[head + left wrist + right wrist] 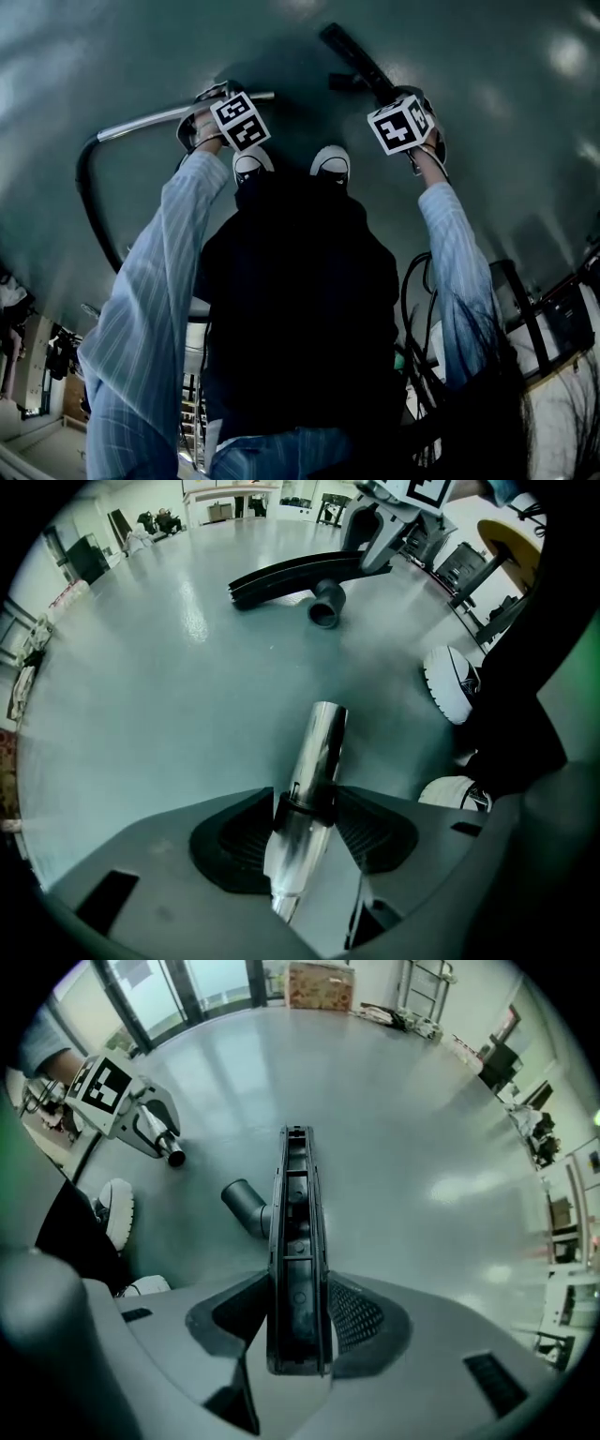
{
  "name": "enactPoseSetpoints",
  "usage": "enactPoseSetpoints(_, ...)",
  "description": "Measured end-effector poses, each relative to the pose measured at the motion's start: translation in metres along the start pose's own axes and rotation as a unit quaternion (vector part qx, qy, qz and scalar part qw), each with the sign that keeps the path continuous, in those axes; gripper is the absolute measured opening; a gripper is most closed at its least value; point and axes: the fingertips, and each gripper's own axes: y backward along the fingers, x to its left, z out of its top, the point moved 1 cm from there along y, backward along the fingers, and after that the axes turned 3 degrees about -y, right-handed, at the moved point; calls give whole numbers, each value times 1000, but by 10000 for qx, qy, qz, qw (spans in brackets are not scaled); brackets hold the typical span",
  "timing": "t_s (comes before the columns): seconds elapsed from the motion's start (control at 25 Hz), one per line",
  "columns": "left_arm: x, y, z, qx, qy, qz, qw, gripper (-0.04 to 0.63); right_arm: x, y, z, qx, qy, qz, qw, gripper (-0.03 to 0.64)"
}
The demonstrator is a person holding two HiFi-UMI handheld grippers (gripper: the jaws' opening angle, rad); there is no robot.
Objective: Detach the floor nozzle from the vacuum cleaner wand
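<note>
Left gripper [309, 810] is clamped on the metal wand [319, 747], whose open end is bare. Right gripper [298, 1330] is clamped across the black floor nozzle [296, 1213]. The nozzle is off the wand, well apart from its open end, with its socket neck [244, 1204] angled toward it. A black hose [89, 202] joins the wand's other end.

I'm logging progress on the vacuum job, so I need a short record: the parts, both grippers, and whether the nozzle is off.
wand: shiny metal tube, open end bare, nothing fitted on it
floor nozzle: black, apart from the wand, its round neck empty
left gripper: jaws closed on the wand
right gripper: jaws closed on the floor nozzle
hose: dark, curves away from the wand's far end
shoes: white, between the two grippers
status: nozzle already detached
</note>
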Motion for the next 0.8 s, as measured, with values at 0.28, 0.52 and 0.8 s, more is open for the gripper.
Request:
enactPoseSetpoints(0.28, -2, 4, 2, -152, 353, -68, 9992, 192, -15, -4, -52, 592, -634, 104, 9962, 199)
enactPoseSetpoints(0.52, -7, 42, -13, -391, 1053, -104, 9936, 192, 0, 22, -43, 268, -1271, 582, 9898, 229)
enactPoseSetpoints(0.8, -28, 125, -26, -660, 2049, -120, 9765, 192, 14, 106, -20, -320, -1629, 805, 9828, 227)
